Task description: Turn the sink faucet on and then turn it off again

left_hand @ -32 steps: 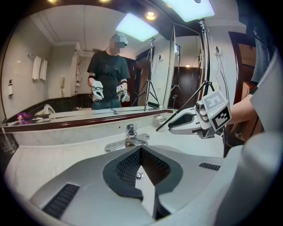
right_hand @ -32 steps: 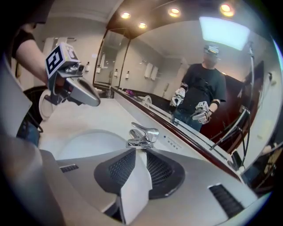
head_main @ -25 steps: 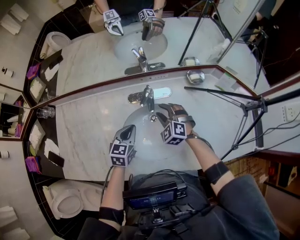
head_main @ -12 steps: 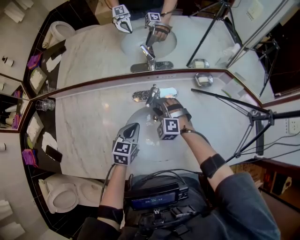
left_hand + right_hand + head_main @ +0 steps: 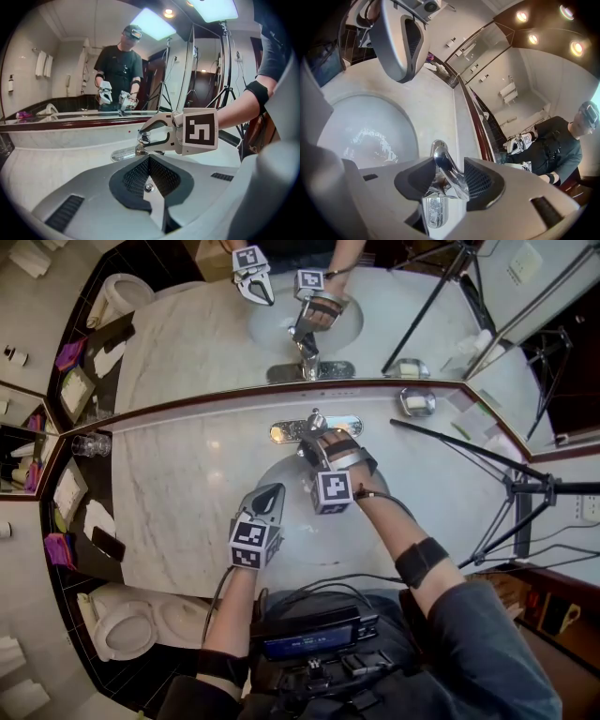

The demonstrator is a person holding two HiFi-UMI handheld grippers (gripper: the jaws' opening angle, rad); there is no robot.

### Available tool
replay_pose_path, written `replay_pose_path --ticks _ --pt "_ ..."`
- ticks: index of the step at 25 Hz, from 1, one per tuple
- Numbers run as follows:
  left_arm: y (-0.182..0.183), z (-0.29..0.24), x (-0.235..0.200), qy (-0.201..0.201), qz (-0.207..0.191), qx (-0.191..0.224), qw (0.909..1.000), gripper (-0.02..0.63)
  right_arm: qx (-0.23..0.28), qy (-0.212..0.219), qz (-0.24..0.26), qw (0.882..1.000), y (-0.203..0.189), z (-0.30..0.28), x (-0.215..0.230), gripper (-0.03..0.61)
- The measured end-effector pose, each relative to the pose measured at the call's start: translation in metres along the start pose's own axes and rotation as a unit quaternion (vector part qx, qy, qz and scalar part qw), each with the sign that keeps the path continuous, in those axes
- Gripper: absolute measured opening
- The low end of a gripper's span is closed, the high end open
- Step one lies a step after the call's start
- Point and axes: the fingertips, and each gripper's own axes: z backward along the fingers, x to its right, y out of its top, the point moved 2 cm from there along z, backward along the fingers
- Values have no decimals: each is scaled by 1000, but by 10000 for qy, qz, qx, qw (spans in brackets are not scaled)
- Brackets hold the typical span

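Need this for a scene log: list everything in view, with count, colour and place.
Faucet: 1, chrome, counter's back, behind the basin.
Basin: 1, white, counter's middle.
Counter: 1, pale marble, below the mirror.
Mirror: 1, dark-edged, along the back wall.
Soap dish: 1, silver, right of the faucet.
Glass: 1, clear, counter's far left corner.
Toilet: 1, white, lower left.
Tripod: 1, black, right of the counter.
Screen unit: 1, black, bottom centre, worn at the chest.
Left tongs: 1, grey, shut and empty, over the basin's near rim.
Right tongs: 1, grey, open, jaws just widened, faucet between them.
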Motion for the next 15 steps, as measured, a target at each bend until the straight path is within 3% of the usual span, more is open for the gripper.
replay_pose_path --ticks 6,15 --pt "-6 -2 -2 3 31 -68 10000 0 164 -39 -61 9998 4 1 5 133" --pt "-10 -1 1 -61 66 -148 9998 0 208 115 -311 9992 6 5 12 129"
